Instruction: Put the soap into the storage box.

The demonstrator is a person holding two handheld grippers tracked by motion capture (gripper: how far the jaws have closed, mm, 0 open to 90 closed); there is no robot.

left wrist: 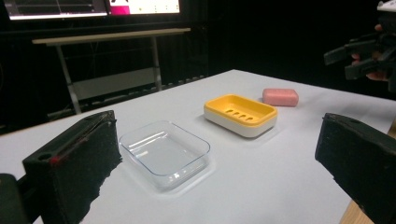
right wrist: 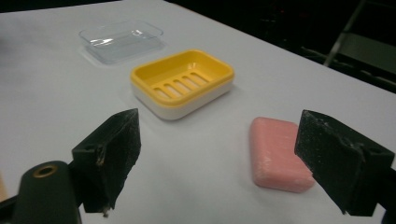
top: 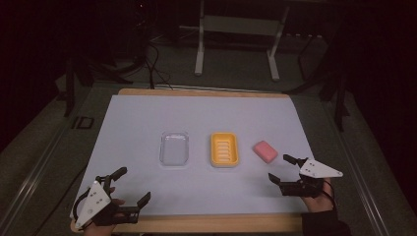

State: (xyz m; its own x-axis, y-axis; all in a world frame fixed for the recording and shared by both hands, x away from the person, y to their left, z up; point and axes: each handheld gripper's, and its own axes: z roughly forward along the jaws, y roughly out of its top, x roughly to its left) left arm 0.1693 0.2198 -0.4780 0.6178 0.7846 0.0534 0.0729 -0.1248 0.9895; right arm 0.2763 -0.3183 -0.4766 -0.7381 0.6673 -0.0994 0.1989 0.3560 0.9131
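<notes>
Yellow soap dish (top: 224, 149) and clear tray (top: 174, 148) sit empty; pink soap (top: 265, 151) lies beside the dish, just ahead of the wide-open right hand-held gripper (top: 281, 168).

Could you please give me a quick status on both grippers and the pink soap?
Left gripper open, empty. Right gripper open, near the soap, not touching. Yellow dish empty, path clear.

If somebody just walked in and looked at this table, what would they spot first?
Probably the bright yellow soap dish in the middle of the white table, with the pink soap bar lying just right of it. A clear plastic tray sits to its left. Near the front edge, the left gripper and right gripper wait open, holding nothing.
</notes>
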